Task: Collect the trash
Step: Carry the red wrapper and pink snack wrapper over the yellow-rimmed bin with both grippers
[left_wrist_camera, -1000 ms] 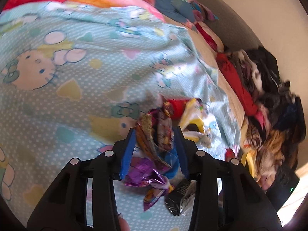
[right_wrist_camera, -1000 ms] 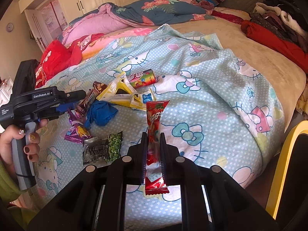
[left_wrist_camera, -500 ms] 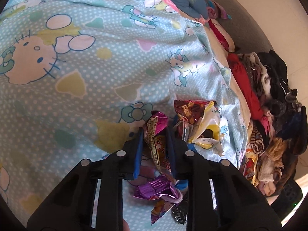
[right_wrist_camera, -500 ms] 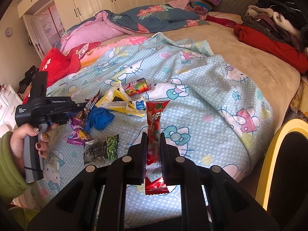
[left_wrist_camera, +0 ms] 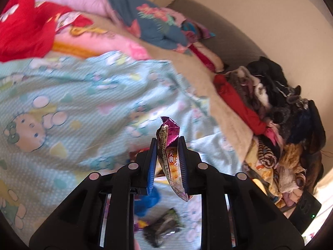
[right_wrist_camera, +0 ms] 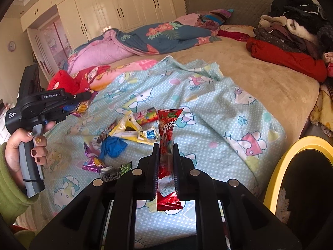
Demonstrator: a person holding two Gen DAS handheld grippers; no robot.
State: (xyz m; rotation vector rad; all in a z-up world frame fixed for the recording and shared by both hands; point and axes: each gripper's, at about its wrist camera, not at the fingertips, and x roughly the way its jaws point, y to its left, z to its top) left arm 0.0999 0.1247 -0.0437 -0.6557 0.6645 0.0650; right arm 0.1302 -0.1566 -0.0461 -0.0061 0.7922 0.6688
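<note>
The left tongs (left_wrist_camera: 167,162) are pinched nearly closed on a crumpled purple-and-orange snack wrapper (left_wrist_camera: 169,156), which stands up between the blue pads with its twisted top poking out past the tips and its lower end hanging free below. The right tongs (right_wrist_camera: 165,166) are clamped tight on a long red snack packet (right_wrist_camera: 167,145), gripped around its middle, so one end sticks up ahead and the other dangles under the fingers. Both pieces look feather-light, thin and crinkly; the foil is probably slippery and floppy, so a hold across the flat middle, not a loose corner, seems safest. The rest of the litter, including a blue glove (right_wrist_camera: 113,146), a yellow-and-white wrapper (right_wrist_camera: 133,128) and a dark pea packet (right_wrist_camera: 116,171), lies on the cartoon-cat bedsheet (right_wrist_camera: 208,125) below and left of the right tongs. A yellow-rimmed bin (right_wrist_camera: 276,166) sits just right of them, beside the bed.
</note>
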